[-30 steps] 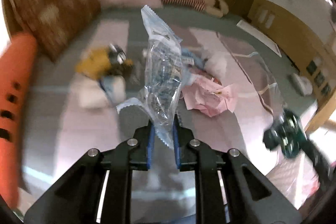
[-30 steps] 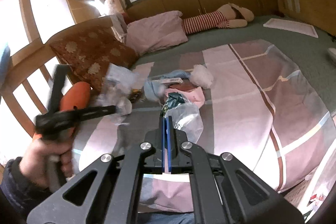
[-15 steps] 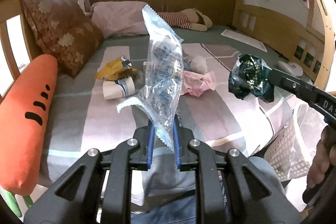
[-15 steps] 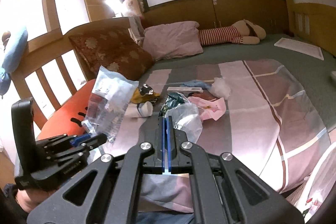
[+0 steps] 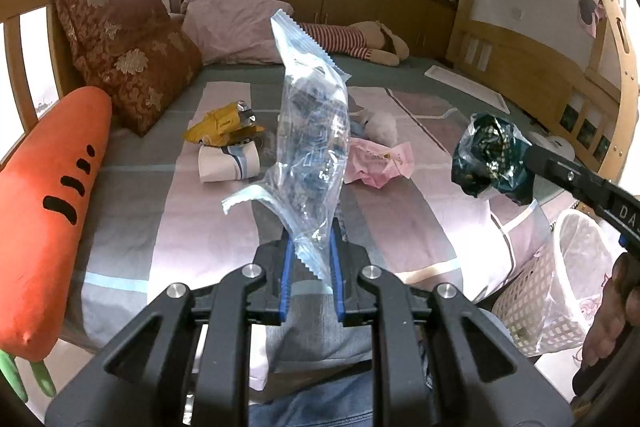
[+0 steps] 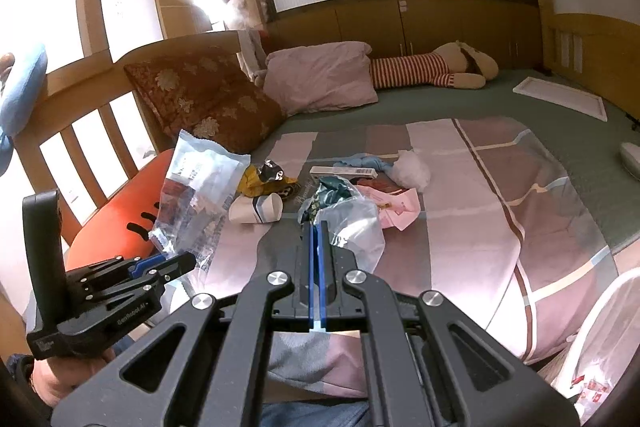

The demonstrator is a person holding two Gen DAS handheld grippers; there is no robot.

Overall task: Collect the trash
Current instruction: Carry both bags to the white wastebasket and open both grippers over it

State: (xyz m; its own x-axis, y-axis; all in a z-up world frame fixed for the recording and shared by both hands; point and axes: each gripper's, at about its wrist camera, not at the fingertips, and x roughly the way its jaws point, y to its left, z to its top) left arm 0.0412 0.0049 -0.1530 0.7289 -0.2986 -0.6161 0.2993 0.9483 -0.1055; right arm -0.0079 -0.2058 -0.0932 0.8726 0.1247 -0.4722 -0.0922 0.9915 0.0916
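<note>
My left gripper is shut on the bottom edge of a clear plastic bag, which stands upright above the bed. The right wrist view shows that same bag at the left, a hand under the left gripper. My right gripper is shut on a crumpled dark green wrapper with clear film, and the wrapper hangs in the air at the right. On the striped blanket lie a yellow wrapper, a white paper cup, a pink wrapper and a white wad.
A white mesh bin with a plastic liner stands beside the bed, below the right gripper. An orange carrot plush lies along the left rail. A brown cushion, a pink pillow and a striped plush toy sit at the back.
Both grippers have drawn back from the litter on the blanket, each keeping its trash. The right gripper with the green wrapper has risen into the left view; little has moved in the last half second.
</note>
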